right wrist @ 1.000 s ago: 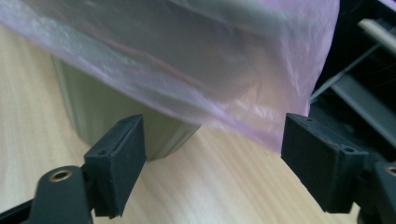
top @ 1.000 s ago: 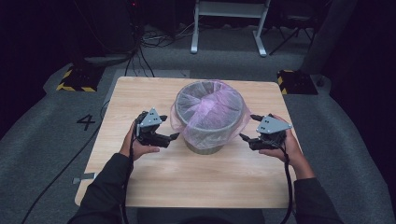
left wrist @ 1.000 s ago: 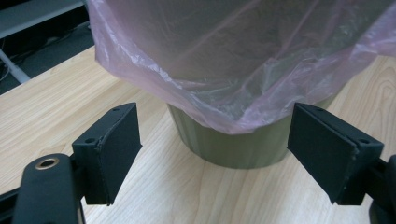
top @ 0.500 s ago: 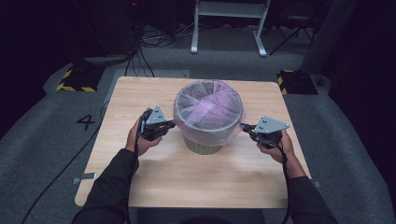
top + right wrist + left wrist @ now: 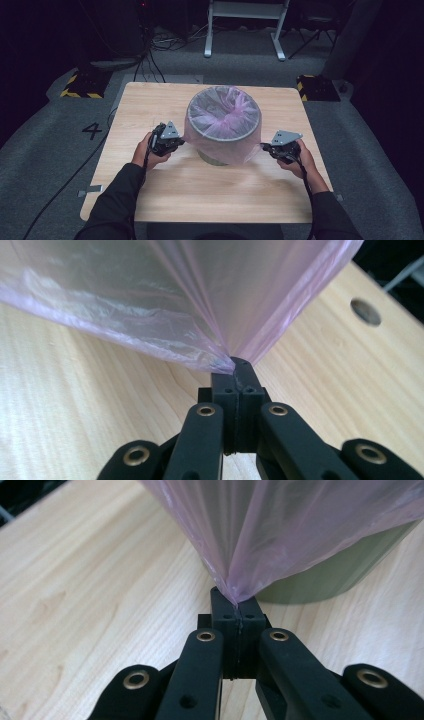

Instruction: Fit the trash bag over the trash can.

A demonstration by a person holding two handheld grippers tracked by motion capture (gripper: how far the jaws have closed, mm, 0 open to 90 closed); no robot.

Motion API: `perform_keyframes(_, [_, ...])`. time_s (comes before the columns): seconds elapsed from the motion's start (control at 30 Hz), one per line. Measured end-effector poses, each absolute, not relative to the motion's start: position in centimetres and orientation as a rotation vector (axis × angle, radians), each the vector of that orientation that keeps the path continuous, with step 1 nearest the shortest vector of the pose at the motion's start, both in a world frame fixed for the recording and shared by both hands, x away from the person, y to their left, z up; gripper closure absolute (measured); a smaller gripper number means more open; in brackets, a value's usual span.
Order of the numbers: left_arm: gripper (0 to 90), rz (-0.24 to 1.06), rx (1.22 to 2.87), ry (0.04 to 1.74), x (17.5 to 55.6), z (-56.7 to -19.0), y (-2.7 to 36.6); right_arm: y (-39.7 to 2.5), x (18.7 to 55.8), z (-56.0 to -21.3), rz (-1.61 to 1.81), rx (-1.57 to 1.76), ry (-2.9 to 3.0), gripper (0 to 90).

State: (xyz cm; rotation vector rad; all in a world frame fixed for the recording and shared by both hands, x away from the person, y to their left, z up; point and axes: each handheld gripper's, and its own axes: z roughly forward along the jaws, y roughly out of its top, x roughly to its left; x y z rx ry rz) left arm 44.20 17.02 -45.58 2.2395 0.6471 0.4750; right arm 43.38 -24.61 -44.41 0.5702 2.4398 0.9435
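bin: middle of the desk, rim wrapped by the pink bag
left gripper: left of bin, fingers pinched shut on the bag's hem
right gripper: right of bin, fingers clamped on the hem
handling: bag looks thin, soft, slippery, likely tears if yanked; grip hem only
bin: probably light, may tip
room: bare desk all round the bin, desk edges well off

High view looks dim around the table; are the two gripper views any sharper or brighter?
High view: dark surroundings, soft focus, table lit. Left gripper view: bright, pink bag and jaws crisp. Right gripper view: bright, mild glare on bag film, far table slightly soft.
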Motion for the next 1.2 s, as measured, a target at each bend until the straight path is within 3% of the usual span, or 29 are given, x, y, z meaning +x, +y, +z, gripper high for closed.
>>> perform_keyframes(0.27, [88.9, 0.453, 2.276, 0.718, 45.1, -47.2, 16.9, -24.6, 45.2, -46.3, 0.872, 0.678, 2.517, 90.0])
perform_keyframes(0.4, [80.2, 0.453, 2.247, 0.742, 45.1, -47.5, 17.4, -25.0, 45.7, -46.8, 0.891, 0.729, 2.517, 90.0])
perform_keyframes(0.43, [72.3, 0.469, 2.238, 0.757, 45.0, -47.5, 17.4, -25.2, 45.9, -46.9, 0.906, 0.738, 2.516, 90.0])
perform_keyframes(0.5, [47.1, 0.455, 2.208, 0.787, 44.6, -47.4, 17.7, -25.6, 45.9, -46.8, 0.978, 0.767, 2.502, 82.0])
perform_keyframes(0.53, [40.6, 0.463, 2.186, 0.798, 44.2, -47.3, 17.9, -26.0, 45.9, -46.7, 1.017, 0.775, 2.507, 76.9])
perform_keyframes(0.6, [22.8, 0.467, 2.152, 0.809, 43.3, -46.9, 18.3, -26.5, 45.7, -46.4, 1.048, 0.805, 2.495, 57.8])
perform_keyframes(0.63, [19.8, 0.460, 2.133, 0.805, 42.9, -46.7, 18.6, -26.8, 45.6, -46.2, 1.077, 0.824, 2.493, 54.0])
perform_keyframes(0.87, [17.6, 0.464, 2.138, 0.834, 39.7, -46.9, 19.4, -29.2, 44.0, -45.6, 1.206, 0.904, 2.459, 22.6])
perform_keyframes(1.13, [16.5, 0.472, 2.248, 0.868, 38.0, -48.2, 19.3, -29.7, 41.8, -43.1, 1.106, 0.968, 2.297, 22.0])
perform_keyframes(1.2, [16.5, 0.424, 2.226, 0.869, 37.9, -48.5, 19.6, -29.2, 41.3, -42.3, 1.124, 0.957, 2.270, 21.0])
